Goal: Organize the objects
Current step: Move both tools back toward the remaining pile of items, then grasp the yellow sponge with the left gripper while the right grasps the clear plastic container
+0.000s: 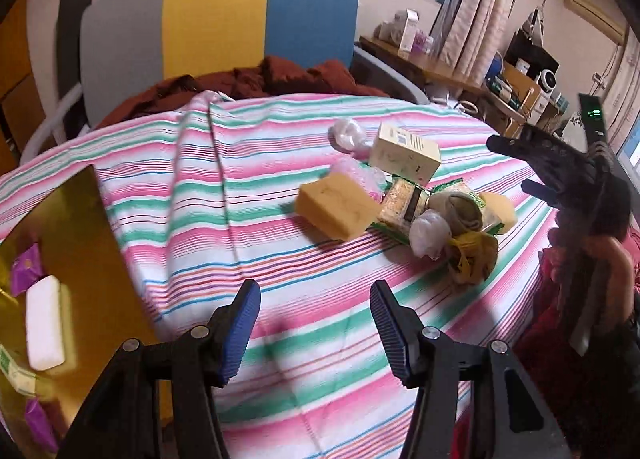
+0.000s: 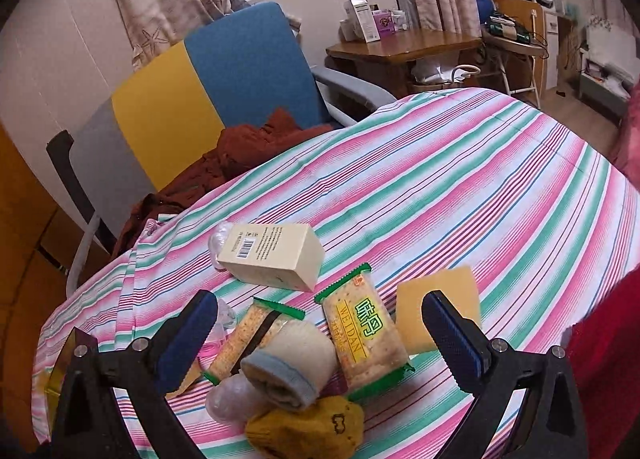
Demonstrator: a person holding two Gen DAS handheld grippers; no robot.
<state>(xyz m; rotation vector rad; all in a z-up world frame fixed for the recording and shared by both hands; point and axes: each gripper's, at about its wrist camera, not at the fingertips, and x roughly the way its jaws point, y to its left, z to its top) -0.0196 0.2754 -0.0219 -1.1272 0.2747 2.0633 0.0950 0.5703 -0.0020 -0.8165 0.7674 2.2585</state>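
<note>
A pile of objects lies on the striped tablecloth [image 1: 280, 179]: a cream box [image 1: 404, 153], a yellow sponge [image 1: 338, 205], cracker packs [image 1: 404, 205], a rolled beige sock [image 1: 460, 211], a mustard sock [image 1: 472, 257] and small plastic bags [image 1: 430, 233]. My left gripper [image 1: 314, 333] is open and empty, low over the cloth, short of the pile. My right gripper [image 2: 320, 339] is open and empty, hovering above the rolled sock [image 2: 292, 363], the green Weidan cracker pack [image 2: 366, 333], the mustard sock [image 2: 308, 431] and a second sponge [image 2: 440, 299]. The right gripper also shows in the left wrist view [image 1: 516, 167].
A gold tray [image 1: 68, 259] at the left holds a white bar [image 1: 44, 333] and purple packets [image 1: 26, 271]. A grey, yellow and blue chair [image 1: 216, 19] with a rust-red garment [image 1: 256, 79] stands behind the table. A wooden desk [image 2: 404, 47] stands further back.
</note>
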